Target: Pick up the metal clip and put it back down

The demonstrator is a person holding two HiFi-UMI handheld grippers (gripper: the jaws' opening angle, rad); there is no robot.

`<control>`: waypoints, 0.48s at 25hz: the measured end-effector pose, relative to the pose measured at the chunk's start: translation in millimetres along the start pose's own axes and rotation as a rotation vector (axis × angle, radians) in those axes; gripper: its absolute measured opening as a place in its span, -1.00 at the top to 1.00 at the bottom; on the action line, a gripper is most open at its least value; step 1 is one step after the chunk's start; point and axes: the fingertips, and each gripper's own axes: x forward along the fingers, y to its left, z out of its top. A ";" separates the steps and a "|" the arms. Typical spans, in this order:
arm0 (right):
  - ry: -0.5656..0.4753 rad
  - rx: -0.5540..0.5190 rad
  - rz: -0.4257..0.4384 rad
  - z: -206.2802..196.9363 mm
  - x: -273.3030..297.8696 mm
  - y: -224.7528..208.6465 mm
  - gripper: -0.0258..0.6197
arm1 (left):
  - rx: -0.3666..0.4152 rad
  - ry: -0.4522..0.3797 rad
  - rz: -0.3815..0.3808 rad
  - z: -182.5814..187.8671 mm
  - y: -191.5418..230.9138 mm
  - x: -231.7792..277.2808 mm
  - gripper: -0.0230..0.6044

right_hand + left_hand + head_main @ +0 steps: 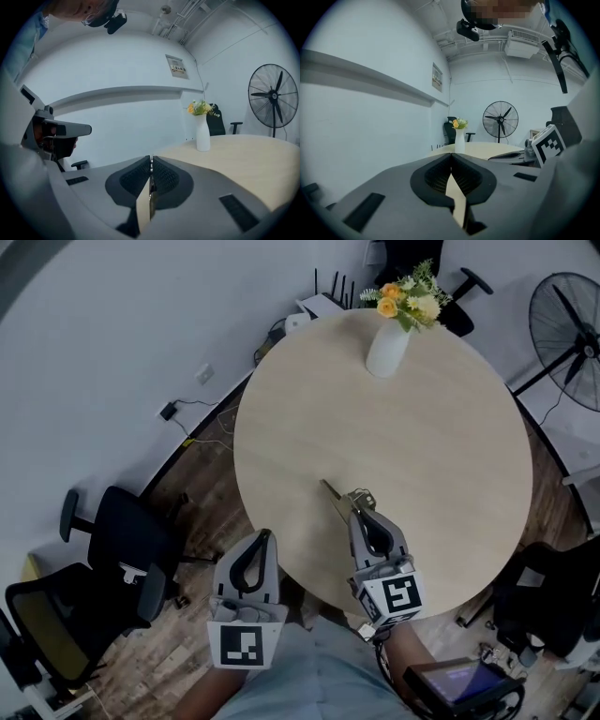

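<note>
My right tongs [360, 510] are clamped on the metal clip [341, 494], over the counter [450, 456] and well short of the vase [387, 351]. My left tongs [265, 540] are closed and empty. Judged: set-down is pending, so I should lower gently, then release.

Before me lies a round pale table [441, 465] with a white vase [387, 351] of yellow flowers [410, 298] near its far edge, a standing fan [567, 315] at far right, a white router [322, 303] just beyond the table, and black office chairs [127, 545] on the wooden floor [202, 521] at near left.
</note>
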 end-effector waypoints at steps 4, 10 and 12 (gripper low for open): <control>0.049 0.038 0.026 -31.2 36.8 7.4 0.76 | -0.006 0.053 0.013 -21.2 27.4 18.1 0.87; 0.111 0.077 0.049 -78.0 66.0 10.4 0.76 | -0.012 0.153 0.012 -57.0 49.3 37.3 0.87; 0.134 0.088 0.052 -90.2 69.1 9.7 0.75 | -0.019 0.175 0.010 -65.4 52.3 42.9 0.86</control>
